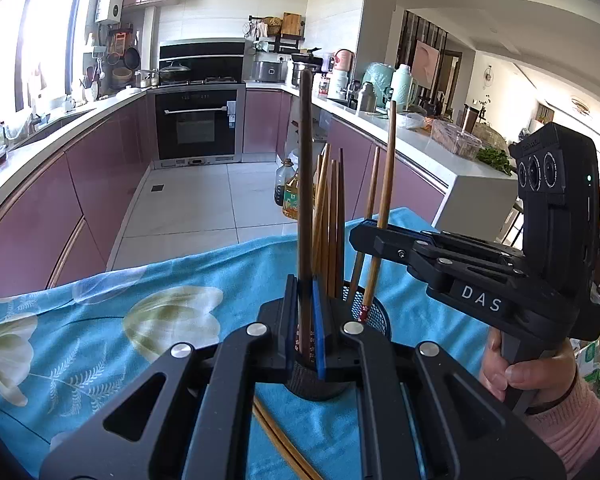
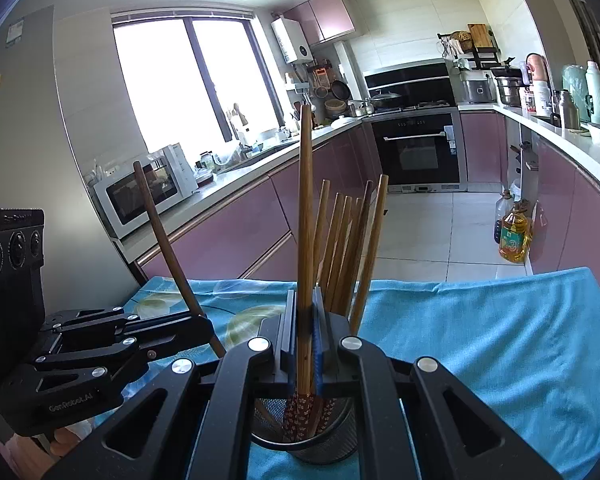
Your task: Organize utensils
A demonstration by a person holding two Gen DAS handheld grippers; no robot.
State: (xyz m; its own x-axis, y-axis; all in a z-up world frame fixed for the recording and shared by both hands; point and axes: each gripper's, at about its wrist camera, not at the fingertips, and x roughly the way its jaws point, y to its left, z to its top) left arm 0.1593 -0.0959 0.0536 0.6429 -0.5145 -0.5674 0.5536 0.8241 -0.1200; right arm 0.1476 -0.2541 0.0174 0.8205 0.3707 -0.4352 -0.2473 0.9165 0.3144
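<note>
A black mesh holder (image 1: 374,314) (image 2: 320,436) stands on the blue cloth and holds several wooden chopsticks (image 1: 332,216) (image 2: 340,244). My left gripper (image 1: 305,320) is shut on a dark brown chopstick (image 1: 306,200) held upright over the holder; it also shows in the right wrist view (image 2: 210,326). My right gripper (image 2: 305,336) is shut on a lighter wooden chopstick (image 2: 305,208) held upright, its patterned lower end inside the holder. In the left wrist view the right gripper (image 1: 366,234) comes in from the right, clamped on that chopstick (image 1: 386,168).
More chopsticks (image 1: 284,444) lie on the blue flowered cloth (image 1: 100,320) under my left gripper. The table's far edge drops to a tiled kitchen floor with oil bottles (image 2: 514,236). Pink cabinets and counters line both sides.
</note>
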